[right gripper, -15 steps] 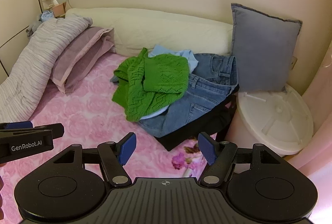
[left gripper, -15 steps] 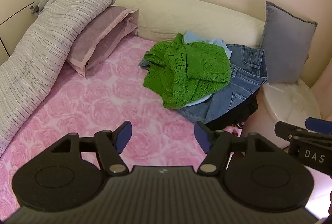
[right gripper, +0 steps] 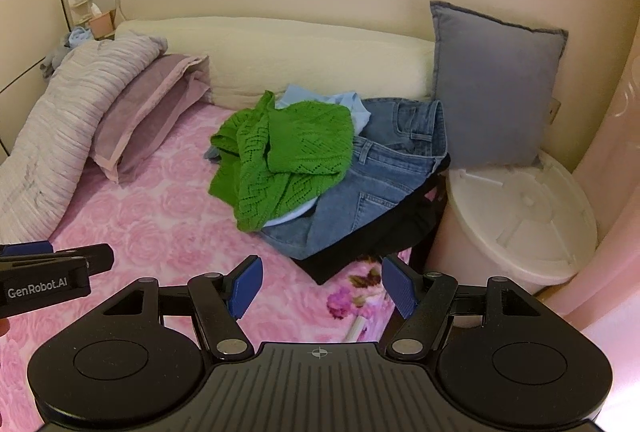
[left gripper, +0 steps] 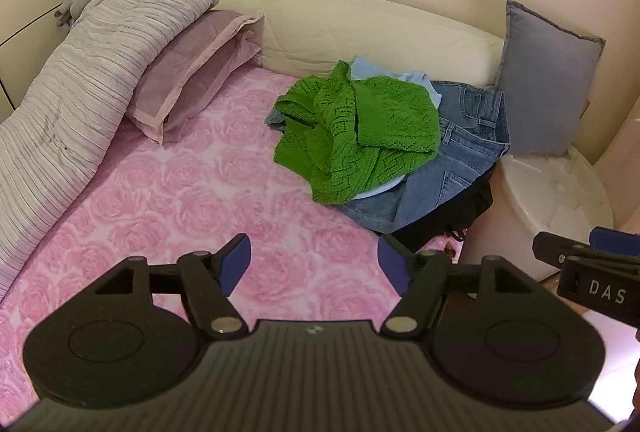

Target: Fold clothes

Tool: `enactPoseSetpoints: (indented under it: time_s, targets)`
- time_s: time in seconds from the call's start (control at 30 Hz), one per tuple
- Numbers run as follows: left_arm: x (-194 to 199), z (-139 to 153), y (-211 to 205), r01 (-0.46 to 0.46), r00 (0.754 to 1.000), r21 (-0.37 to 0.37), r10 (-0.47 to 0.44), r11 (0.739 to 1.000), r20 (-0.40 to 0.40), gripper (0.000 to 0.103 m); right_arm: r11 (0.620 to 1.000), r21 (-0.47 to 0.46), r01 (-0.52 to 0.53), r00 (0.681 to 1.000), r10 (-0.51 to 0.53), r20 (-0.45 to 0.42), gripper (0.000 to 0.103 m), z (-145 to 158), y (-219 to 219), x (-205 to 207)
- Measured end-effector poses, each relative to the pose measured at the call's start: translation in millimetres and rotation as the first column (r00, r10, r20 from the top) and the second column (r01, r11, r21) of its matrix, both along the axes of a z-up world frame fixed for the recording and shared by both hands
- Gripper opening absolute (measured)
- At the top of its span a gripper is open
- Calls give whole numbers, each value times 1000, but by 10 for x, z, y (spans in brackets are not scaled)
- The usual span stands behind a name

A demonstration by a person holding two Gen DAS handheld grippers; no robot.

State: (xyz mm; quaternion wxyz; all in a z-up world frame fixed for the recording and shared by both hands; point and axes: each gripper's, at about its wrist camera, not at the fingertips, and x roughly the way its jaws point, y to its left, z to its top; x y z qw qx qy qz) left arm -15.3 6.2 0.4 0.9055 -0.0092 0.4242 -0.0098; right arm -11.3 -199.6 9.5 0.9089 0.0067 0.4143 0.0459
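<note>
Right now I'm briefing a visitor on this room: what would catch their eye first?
The bright green knit sweater, crumpled on top of a pile of clothes at the far side of the pink rose-print bed, with blue jeans under it. Beside the pile, a grey cushion leans against the wall above a white round bin.

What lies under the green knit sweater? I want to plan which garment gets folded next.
Under the green knit sweater a light blue garment peeks out, lying on jeans. Its covered middle stays hidden.
</note>
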Motion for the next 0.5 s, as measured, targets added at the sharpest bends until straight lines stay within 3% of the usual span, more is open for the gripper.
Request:
enactPoseSetpoints:
  time_s: [0.5]
  targets:
    - [33, -52, 111, -9, 1000, -14, 9, 1000, -9, 67, 1000, -17, -3, 1000, 2, -13, 70, -70, 44, 10]
